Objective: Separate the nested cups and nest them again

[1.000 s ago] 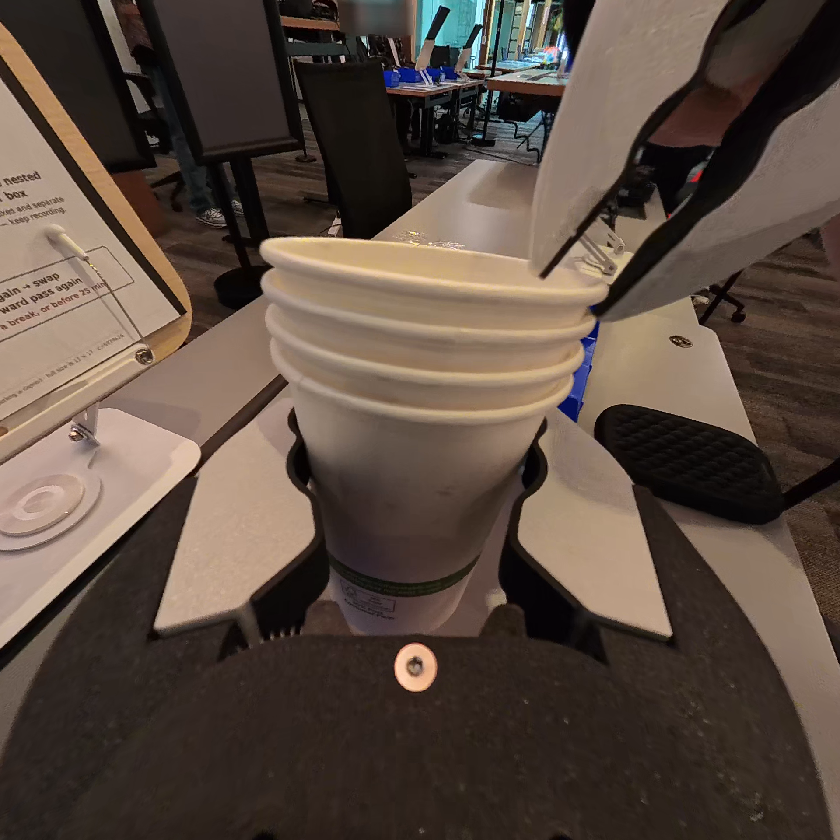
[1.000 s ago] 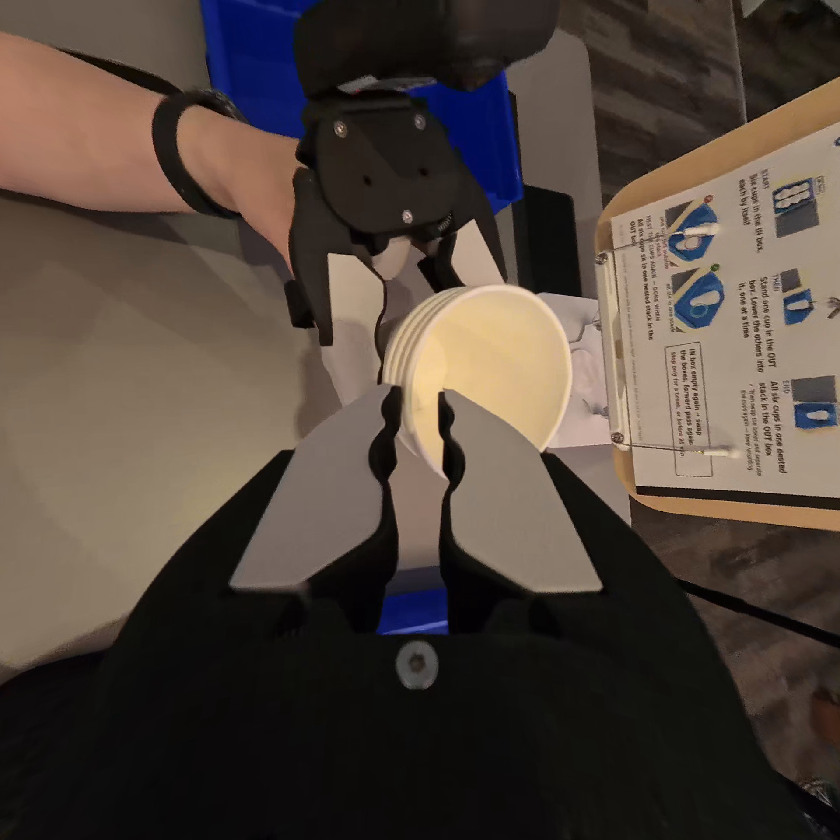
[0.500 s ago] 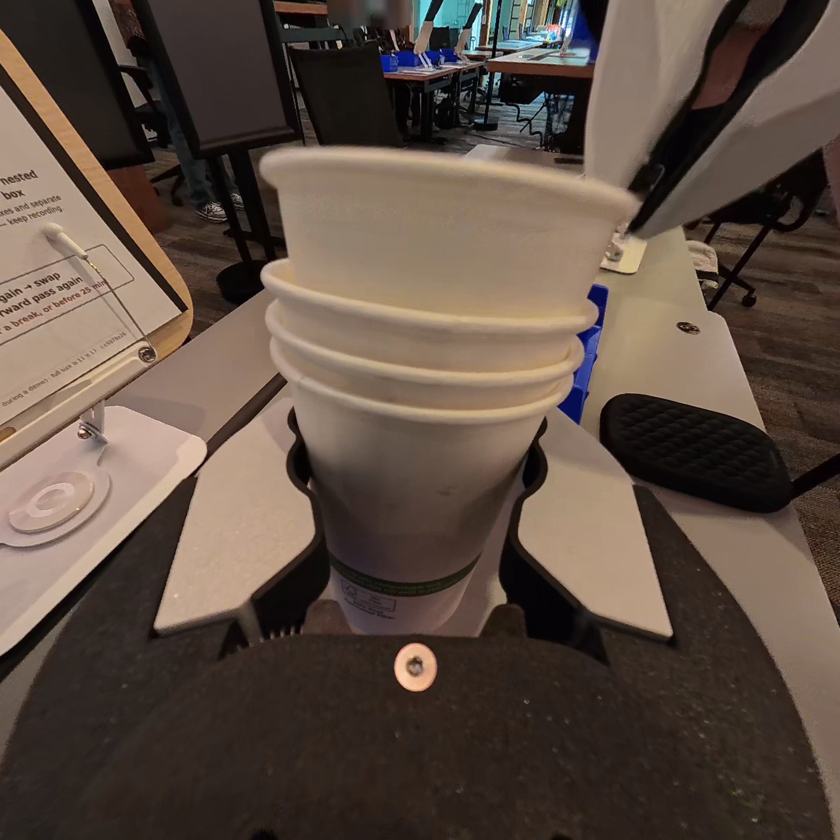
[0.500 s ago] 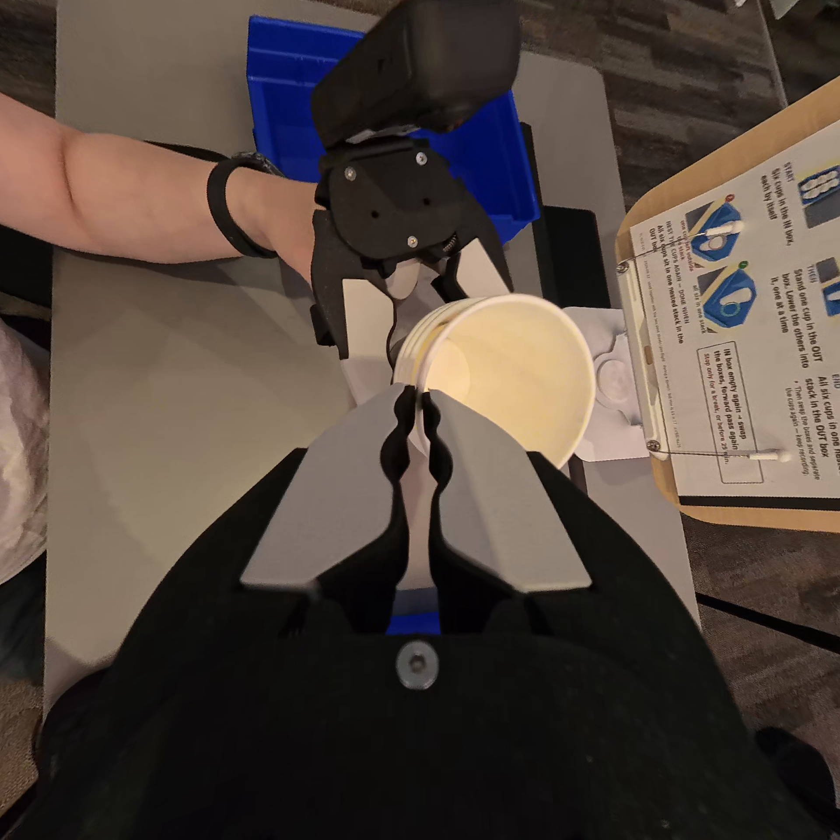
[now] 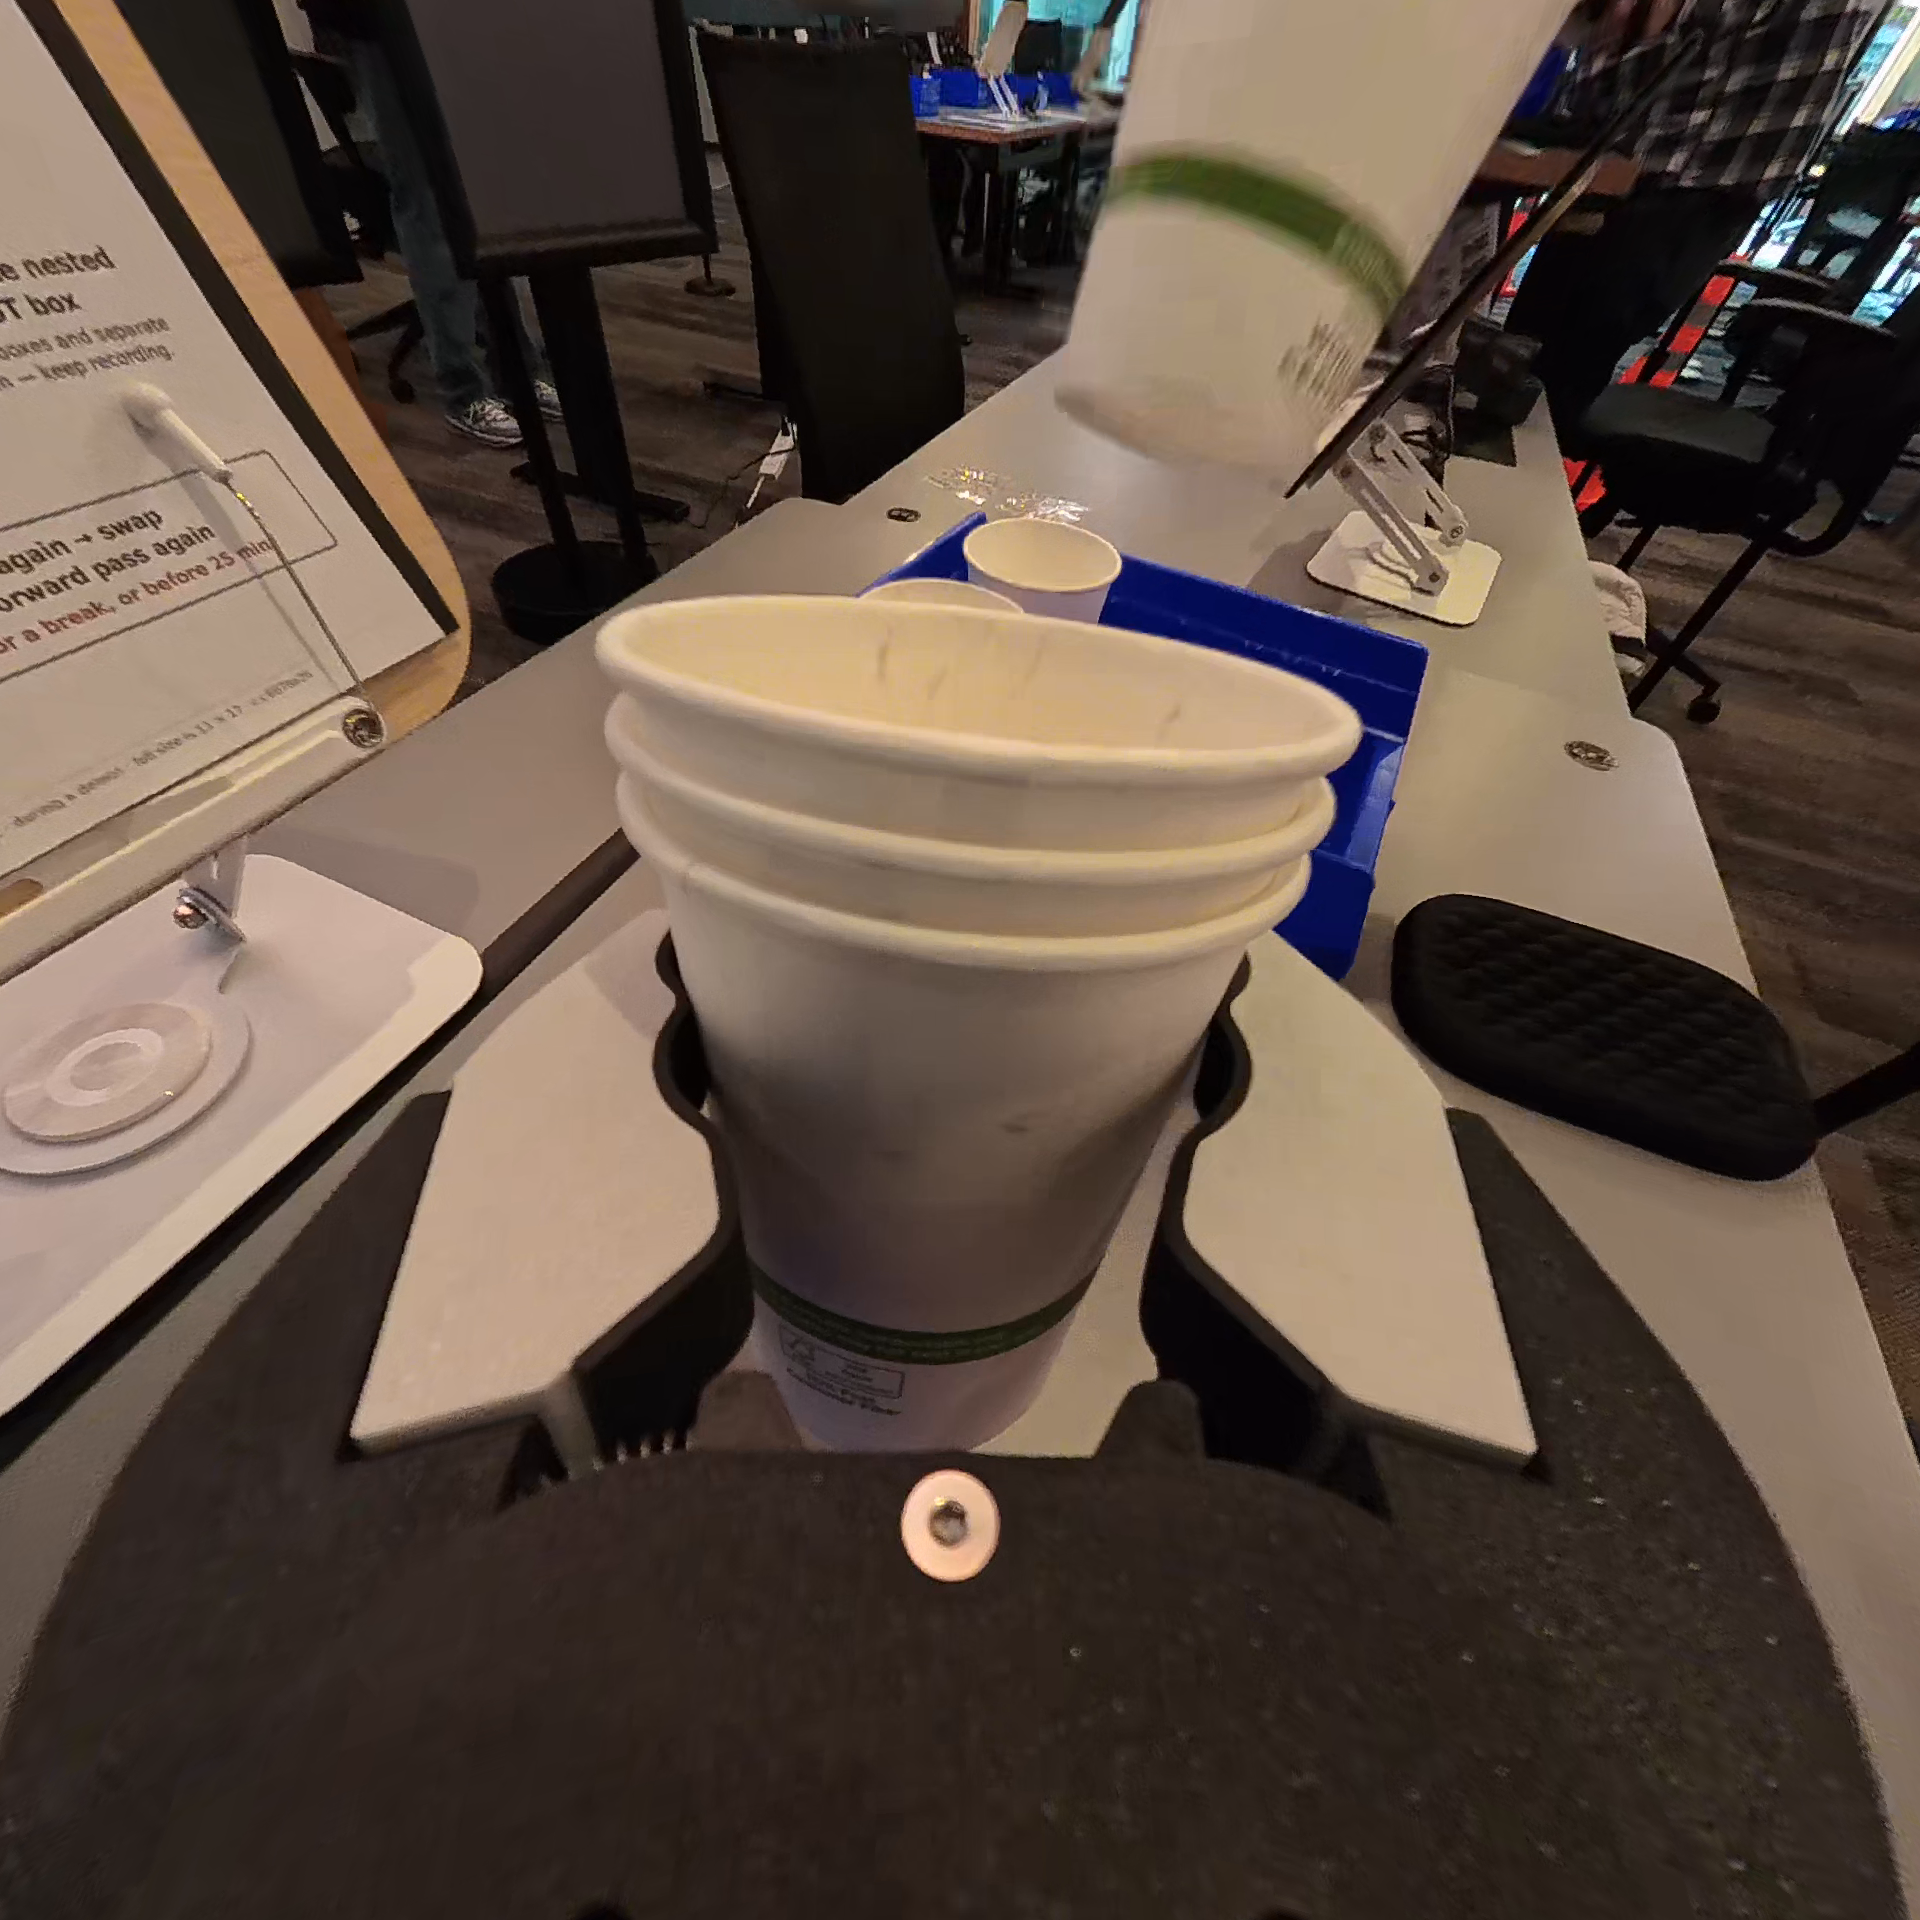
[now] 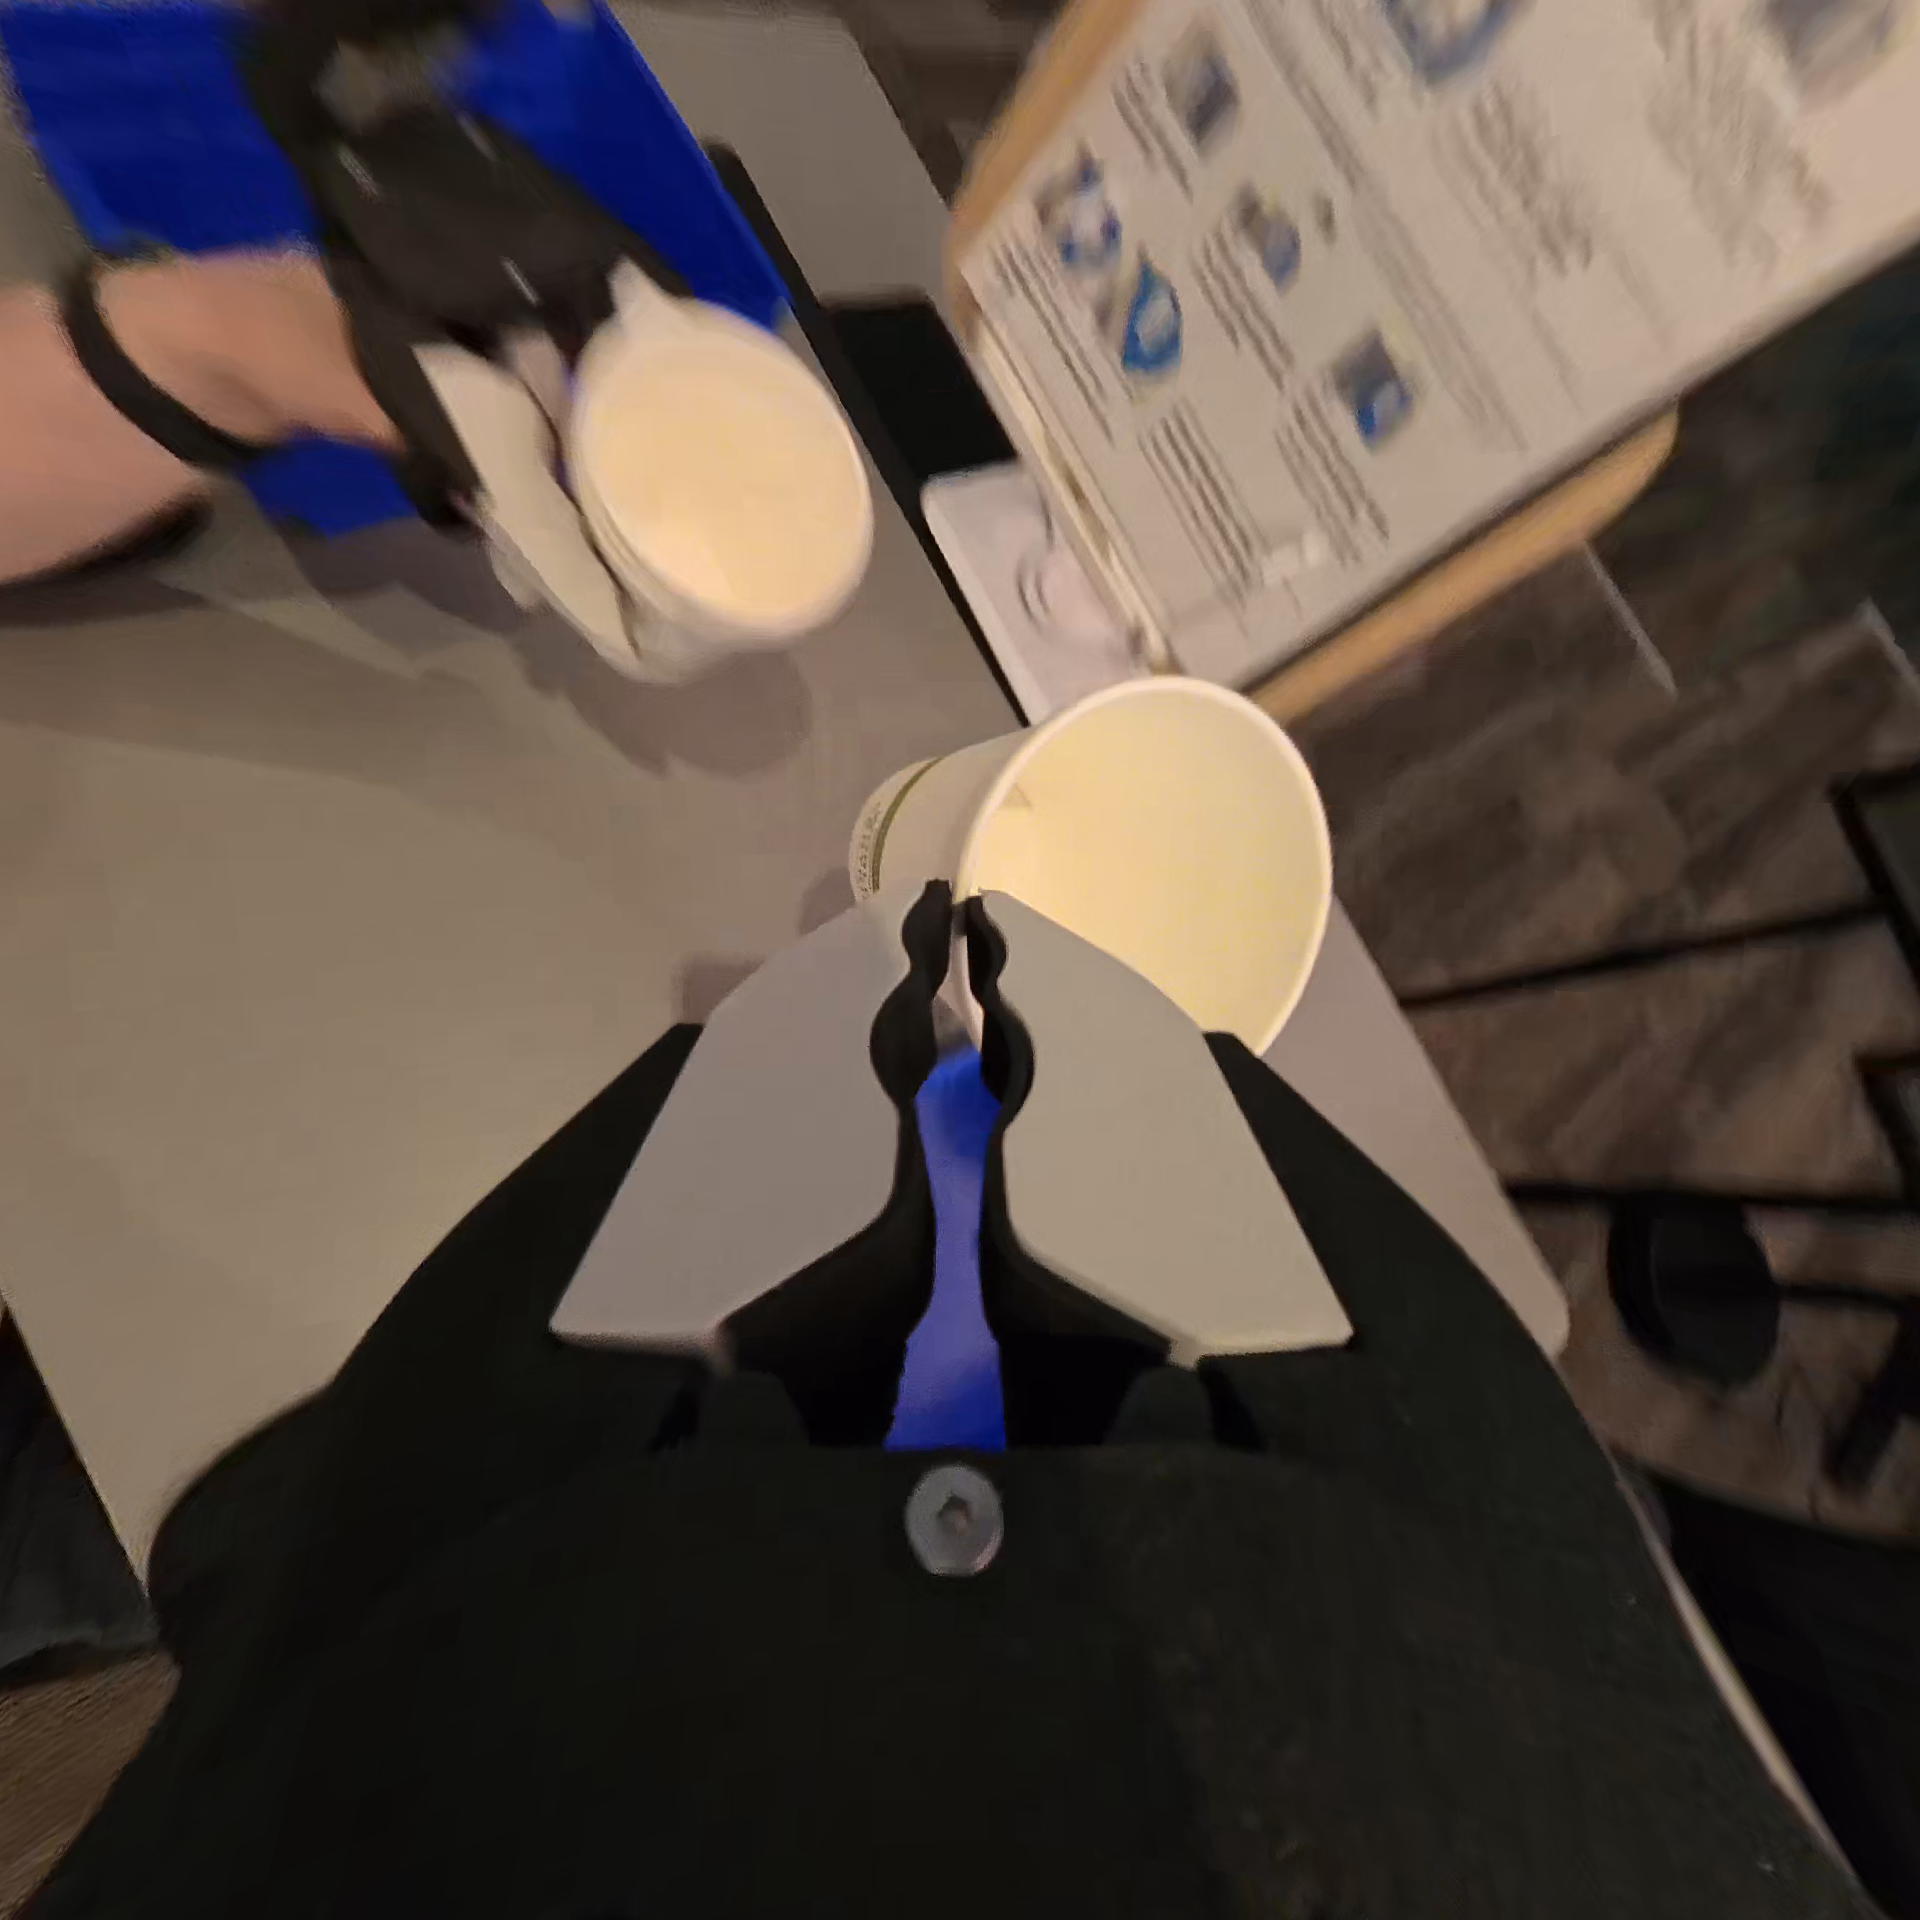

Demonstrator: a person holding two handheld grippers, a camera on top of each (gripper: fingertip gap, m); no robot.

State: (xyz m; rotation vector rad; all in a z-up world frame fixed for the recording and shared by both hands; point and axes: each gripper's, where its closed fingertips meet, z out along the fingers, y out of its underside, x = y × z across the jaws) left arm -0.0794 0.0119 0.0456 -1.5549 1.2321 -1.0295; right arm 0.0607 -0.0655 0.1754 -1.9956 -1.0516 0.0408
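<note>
Grey desk (image 5: pixel 1538 831), mid-separating: left gripper (image 5: pixel 951 1049) clamps the three-cup stack (image 5: pixel 956 935) around its body, right gripper (image 6: pixel 958 914) pinches a freed paper cup (image 6: pixel 1132 852) by the rim, probably headed for the blue bin (image 5: pixel 1278 644) next.

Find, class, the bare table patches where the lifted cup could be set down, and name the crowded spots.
Free: the grey table between the blue bin and black pad, and the wide stretch beside the right gripper holding the lifted cup. Crowded: the sign stand base and around the cup stack in the left gripper.
</note>
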